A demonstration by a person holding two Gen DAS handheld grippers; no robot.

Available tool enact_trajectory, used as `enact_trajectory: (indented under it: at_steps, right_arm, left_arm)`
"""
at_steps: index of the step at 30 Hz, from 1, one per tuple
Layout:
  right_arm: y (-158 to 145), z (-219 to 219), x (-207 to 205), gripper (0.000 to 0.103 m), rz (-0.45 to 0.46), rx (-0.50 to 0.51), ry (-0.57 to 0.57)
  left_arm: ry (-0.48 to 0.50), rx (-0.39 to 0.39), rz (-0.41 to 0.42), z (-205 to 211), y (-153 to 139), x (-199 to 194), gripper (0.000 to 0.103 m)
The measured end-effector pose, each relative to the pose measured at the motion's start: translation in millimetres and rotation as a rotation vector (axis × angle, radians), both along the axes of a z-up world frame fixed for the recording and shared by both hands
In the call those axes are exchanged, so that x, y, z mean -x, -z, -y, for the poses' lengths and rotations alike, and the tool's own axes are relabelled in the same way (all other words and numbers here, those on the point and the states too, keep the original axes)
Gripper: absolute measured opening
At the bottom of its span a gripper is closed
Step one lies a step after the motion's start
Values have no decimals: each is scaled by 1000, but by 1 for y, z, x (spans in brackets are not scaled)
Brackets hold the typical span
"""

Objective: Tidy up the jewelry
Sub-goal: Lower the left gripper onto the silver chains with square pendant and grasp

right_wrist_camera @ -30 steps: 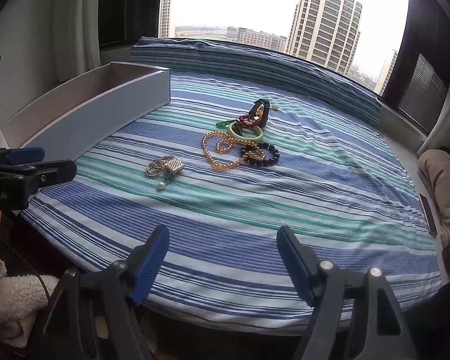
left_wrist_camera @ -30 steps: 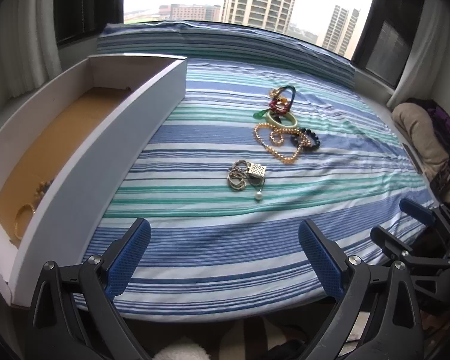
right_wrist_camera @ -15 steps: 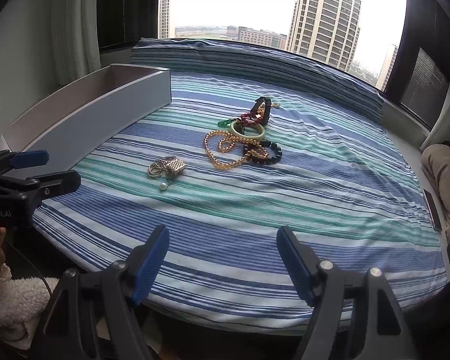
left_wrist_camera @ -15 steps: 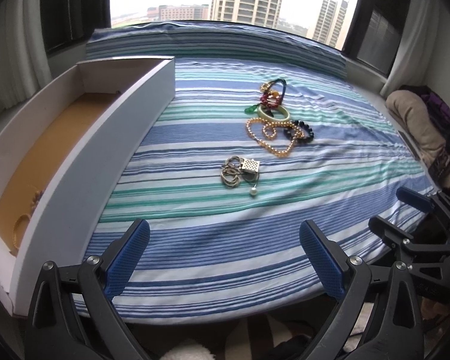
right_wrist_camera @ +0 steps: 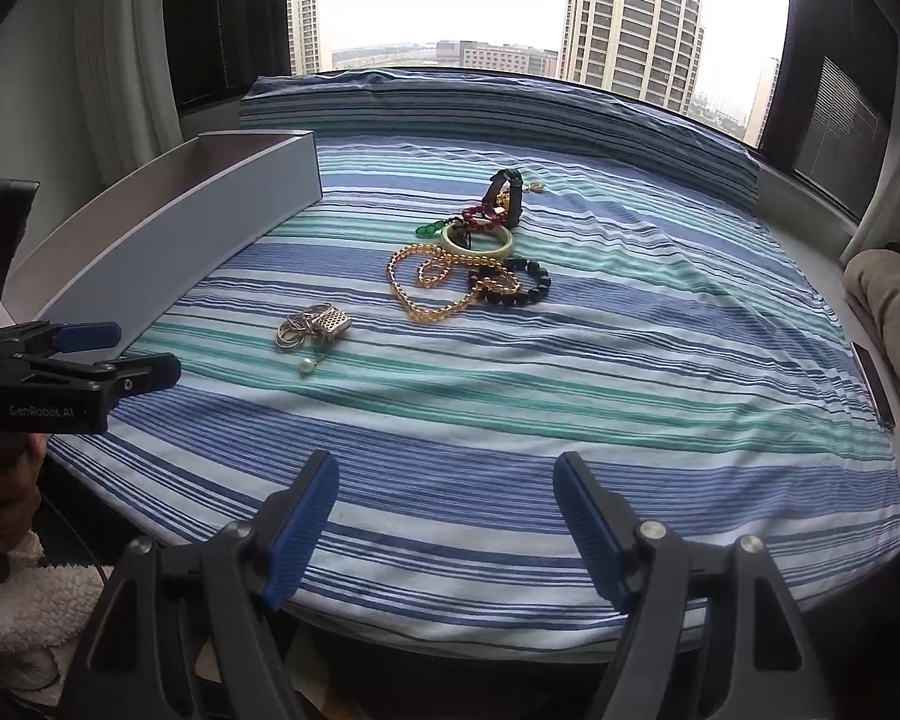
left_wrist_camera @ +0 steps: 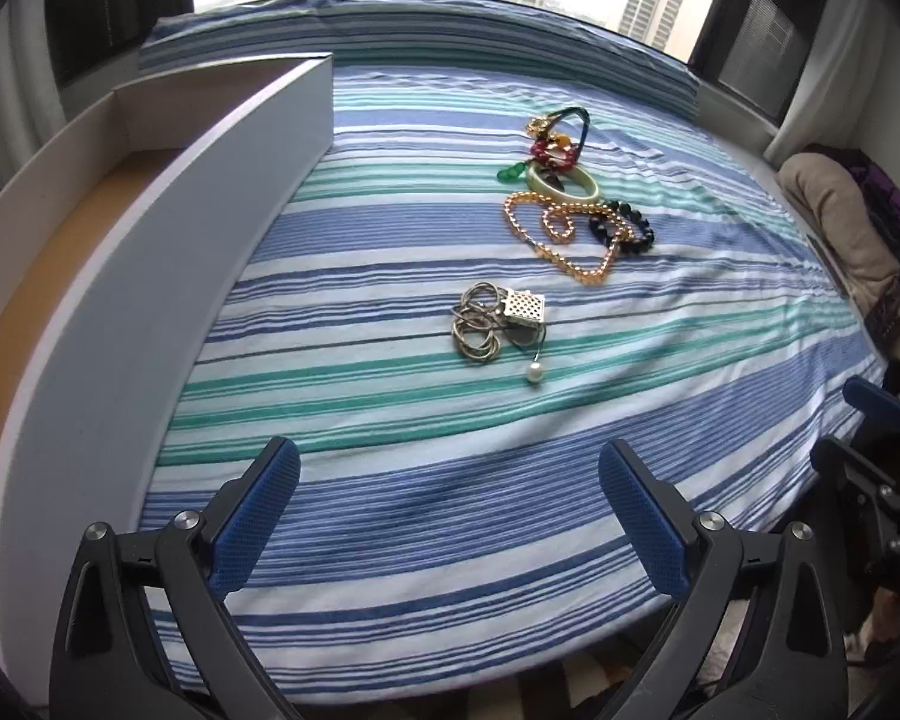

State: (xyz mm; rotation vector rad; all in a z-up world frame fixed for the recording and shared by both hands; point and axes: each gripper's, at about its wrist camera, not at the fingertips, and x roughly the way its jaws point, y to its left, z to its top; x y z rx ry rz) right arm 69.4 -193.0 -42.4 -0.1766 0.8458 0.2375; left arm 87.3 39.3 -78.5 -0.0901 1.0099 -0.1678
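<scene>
The left gripper (left_wrist_camera: pixel 449 492), its blue-padded black jaws spread wide with nothing between them, fills the bottom of the frame above a blue, green and white striped cloth (left_wrist_camera: pixel 390 480). At centre lies a tangle of silver rings with a small perforated square charm (left_wrist_camera: pixel 498 324) and a white pearl drop (left_wrist_camera: pixel 533 372). Above it, right of centre, sit a gold bead necklace (left_wrist_camera: pixel 561 234), a black bead bracelet (left_wrist_camera: pixel 627 231), a pale green bangle (left_wrist_camera: pixel 561 183) and a red bead bracelet (left_wrist_camera: pixel 555 150), clustered together. A long white open box with a tan floor (left_wrist_camera: pixel 150 276) runs along the left. The right gripper (left_wrist_camera: pixel 870 480) shows at the right edge.

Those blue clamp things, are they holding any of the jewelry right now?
No. The left gripper and right gripper are both open and empty; the silver chain bundle and gold bead necklace lie untouched on the striped bed.
</scene>
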Motion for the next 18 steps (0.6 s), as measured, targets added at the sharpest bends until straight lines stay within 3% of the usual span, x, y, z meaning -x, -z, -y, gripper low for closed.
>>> enact_trajectory:
  at_steps: [4, 10, 12, 15, 18]
  right_arm:
    - [2, 3, 0, 76, -3, -5, 3]
    - [4, 10, -1, 76, -13, -18, 22]
    - [4, 14, -2, 76, -13, -21, 32]
    - [6, 23, -6, 76, -17, -25, 56]
    - [10, 31, -14, 76, -30, -28, 79]
  left_arm:
    - [67, 13, -19, 24, 13, -32, 100]
    - [93, -104, -17, 53, 44, -80, 99]
    - [71, -135, -15, 54, 51, -87, 96]
    - [71, -99, -42, 51, 57, -90, 89]
    - [89, -132, -21, 55, 59, -86, 85]
